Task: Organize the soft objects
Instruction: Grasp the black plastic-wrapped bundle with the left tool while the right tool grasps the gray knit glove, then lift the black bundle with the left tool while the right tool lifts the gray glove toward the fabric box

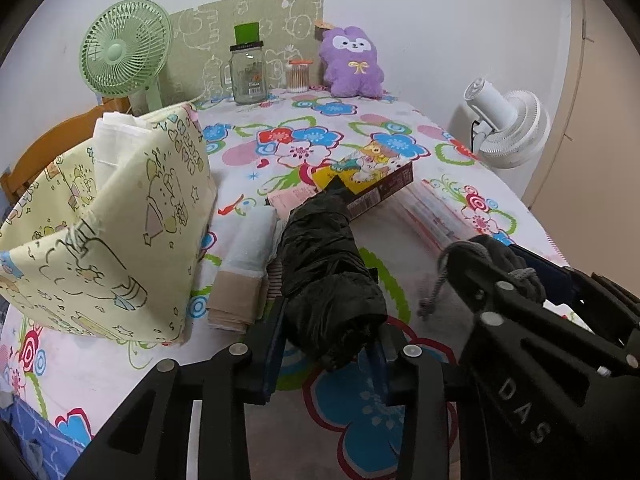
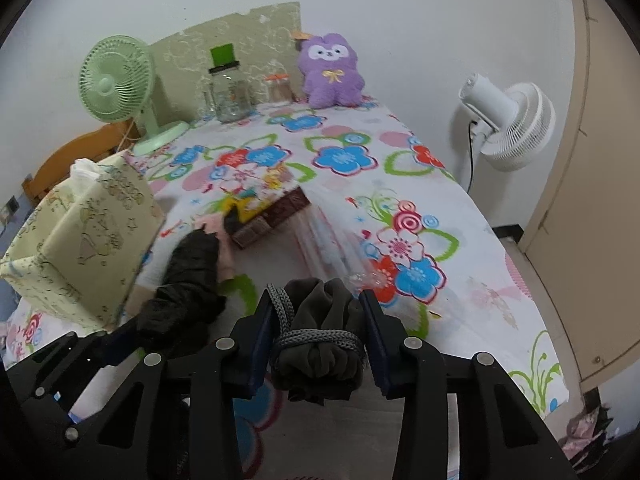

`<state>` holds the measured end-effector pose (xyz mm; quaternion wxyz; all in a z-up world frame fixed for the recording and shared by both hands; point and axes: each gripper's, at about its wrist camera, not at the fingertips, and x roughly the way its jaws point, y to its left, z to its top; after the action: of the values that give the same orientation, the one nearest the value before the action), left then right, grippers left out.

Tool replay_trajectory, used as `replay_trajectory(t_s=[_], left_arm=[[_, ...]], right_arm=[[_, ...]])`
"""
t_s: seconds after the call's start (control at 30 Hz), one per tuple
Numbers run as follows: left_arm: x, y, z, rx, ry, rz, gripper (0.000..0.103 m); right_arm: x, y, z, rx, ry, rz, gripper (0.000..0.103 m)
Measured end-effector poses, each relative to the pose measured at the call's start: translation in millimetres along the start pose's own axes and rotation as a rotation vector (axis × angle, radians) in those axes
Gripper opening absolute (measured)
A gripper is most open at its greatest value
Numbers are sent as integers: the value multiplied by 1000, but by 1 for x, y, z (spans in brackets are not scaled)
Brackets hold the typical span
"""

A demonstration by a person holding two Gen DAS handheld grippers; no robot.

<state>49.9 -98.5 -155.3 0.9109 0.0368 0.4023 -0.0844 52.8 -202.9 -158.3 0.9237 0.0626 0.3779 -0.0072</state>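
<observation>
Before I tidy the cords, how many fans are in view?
2: a green fan at the table's back left corner, and a white fan standing off the table's right edge. Others may be hidden.

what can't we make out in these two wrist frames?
- Left wrist view: near end of the black rolled bundle, hidden between the left tongs.
- Right wrist view: underside of the cord-tied dark bundle, covered by the right tongs.
- Left wrist view: glass jar label, too small to read.
- Right wrist view: printed box, motion-blurred.
</observation>
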Motion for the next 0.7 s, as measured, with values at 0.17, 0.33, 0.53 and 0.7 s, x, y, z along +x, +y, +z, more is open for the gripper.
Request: replay_trajectory(t_s=[0.17, 0.33, 0.53, 0.7], left_arm=[[-10, 2, 4, -1, -22, 2, 36], [-21, 3, 10, -7, -45, -1, 36], [-39, 4, 20, -9, -86, 7, 36], [-53, 5, 28, -12, -113, 2, 36]], right_arm=[[-8, 6, 5, -11, -17, 11, 44], [-19, 12, 12, -27, -43, 17, 44], [-34, 17, 23, -31, -80, 29, 44], [-48, 20, 32, -32, -114, 34, 44]])
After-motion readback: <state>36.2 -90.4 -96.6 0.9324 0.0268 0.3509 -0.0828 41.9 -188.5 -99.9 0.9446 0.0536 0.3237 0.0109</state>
